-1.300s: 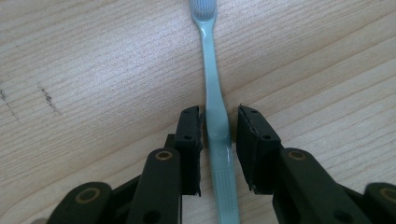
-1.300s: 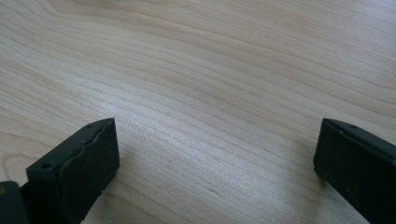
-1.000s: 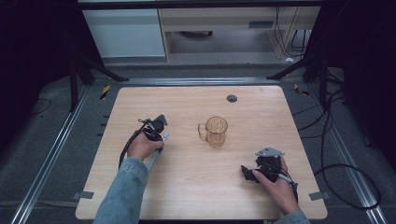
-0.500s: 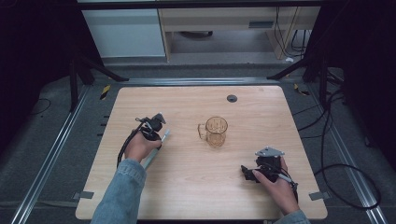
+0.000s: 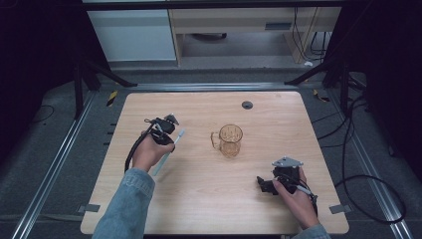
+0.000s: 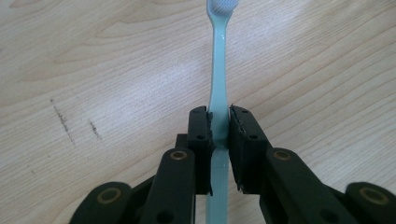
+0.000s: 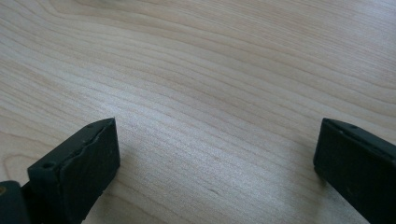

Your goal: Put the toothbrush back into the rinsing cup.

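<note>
While L grips and R idles, notes run big to small
Table (image 5: 209, 199): pale wood, bare apart from mug, brush, small dark disc (image 5: 247, 104) near far edge
Mug (image 5: 229, 140): clear amber, upright mid-table, handle toward L side; likely the drop spot for brush
R gripper (image 5: 271, 184): near front-right edge, jaws wide apart, nothing between; parked clear of the work
L gripper (image 6: 219, 128): jaws closed on brush handle mid-shaft, so head points free
Toothbrush (image 6: 218, 79): pale green, low over table, left of mug, apart from it

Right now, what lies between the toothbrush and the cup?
Bare wood only: in the high view, nothing lies on the table between the toothbrush and the cup.
</note>
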A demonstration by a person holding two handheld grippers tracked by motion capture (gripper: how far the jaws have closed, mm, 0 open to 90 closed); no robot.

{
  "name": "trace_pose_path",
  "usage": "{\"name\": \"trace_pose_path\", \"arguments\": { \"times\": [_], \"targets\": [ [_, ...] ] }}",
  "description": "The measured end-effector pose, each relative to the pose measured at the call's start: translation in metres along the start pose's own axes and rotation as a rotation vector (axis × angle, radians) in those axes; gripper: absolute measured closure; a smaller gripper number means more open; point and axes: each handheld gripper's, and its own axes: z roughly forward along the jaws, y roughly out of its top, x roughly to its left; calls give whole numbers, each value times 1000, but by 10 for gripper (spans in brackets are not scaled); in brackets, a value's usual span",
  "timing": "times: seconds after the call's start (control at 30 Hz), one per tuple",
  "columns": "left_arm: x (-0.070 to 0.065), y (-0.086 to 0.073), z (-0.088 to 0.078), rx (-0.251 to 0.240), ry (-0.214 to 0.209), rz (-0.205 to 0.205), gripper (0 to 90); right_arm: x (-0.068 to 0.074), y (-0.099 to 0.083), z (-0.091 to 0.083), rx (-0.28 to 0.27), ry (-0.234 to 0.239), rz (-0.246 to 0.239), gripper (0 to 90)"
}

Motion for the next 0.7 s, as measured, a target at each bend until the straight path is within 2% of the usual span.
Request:
{"name": "trace_pose_path", "arguments": {
  "times": [0.13,0.27,0.37,0.7],
  "targets": [
    [-8,2,0,-15,-12,24,786,0,0,0,2,1,-4,6],
    [-10,7,2,-29,-34,20,786,-1,0,0,1,3,-11,6],
    [-17,13,-3,-66,-54,29,786,-1,0,-1,2,5,-8,6],
    [-31,28,-15,-135,-55,47,786,-1,-1,-1,3,4,-12,7]
  ]
}}
